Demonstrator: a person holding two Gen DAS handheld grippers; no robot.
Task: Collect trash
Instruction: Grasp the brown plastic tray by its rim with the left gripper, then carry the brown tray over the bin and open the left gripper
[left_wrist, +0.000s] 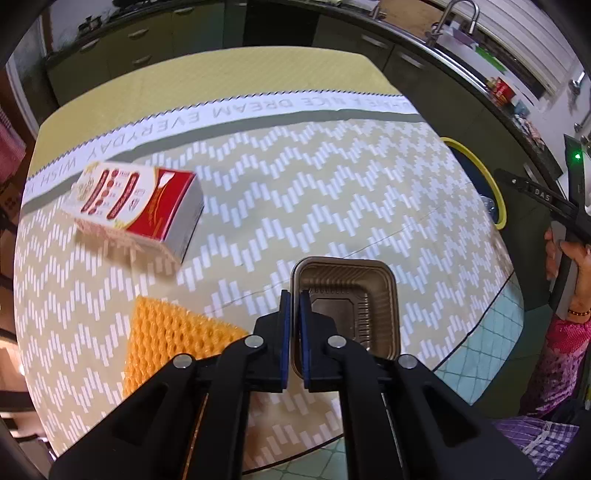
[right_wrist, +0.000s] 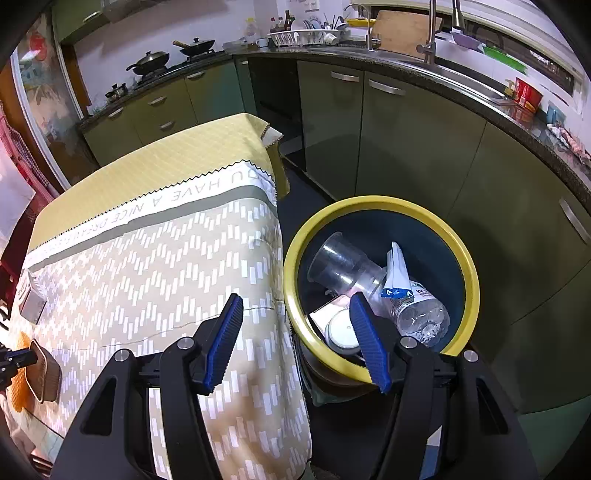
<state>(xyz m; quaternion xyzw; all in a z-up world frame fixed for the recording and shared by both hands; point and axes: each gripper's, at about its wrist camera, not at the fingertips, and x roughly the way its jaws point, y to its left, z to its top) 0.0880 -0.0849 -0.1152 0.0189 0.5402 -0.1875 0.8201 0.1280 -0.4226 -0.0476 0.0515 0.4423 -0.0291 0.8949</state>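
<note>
My left gripper (left_wrist: 294, 301) is shut on the left wall of a brown plastic tray (left_wrist: 354, 295), which sits near the table's front edge; the tray also shows in the right wrist view (right_wrist: 44, 373). A red and white carton (left_wrist: 140, 206) lies to the far left and an orange foam net (left_wrist: 166, 336) lies beside my left gripper. My right gripper (right_wrist: 295, 306) is open and empty, over the gap between the table and a yellow-rimmed bin (right_wrist: 469, 266). The bin holds a clear cup (right_wrist: 340, 266), a crushed bottle (right_wrist: 421, 314) and a white lid (right_wrist: 341, 328).
The table (left_wrist: 332, 184) wears a patterned cloth. The bin's rim (left_wrist: 491, 177) shows past the table's right edge. Green cabinets (right_wrist: 406, 147), a sink and a stove line the walls. The person's hand with the other gripper (left_wrist: 565, 236) is at the right.
</note>
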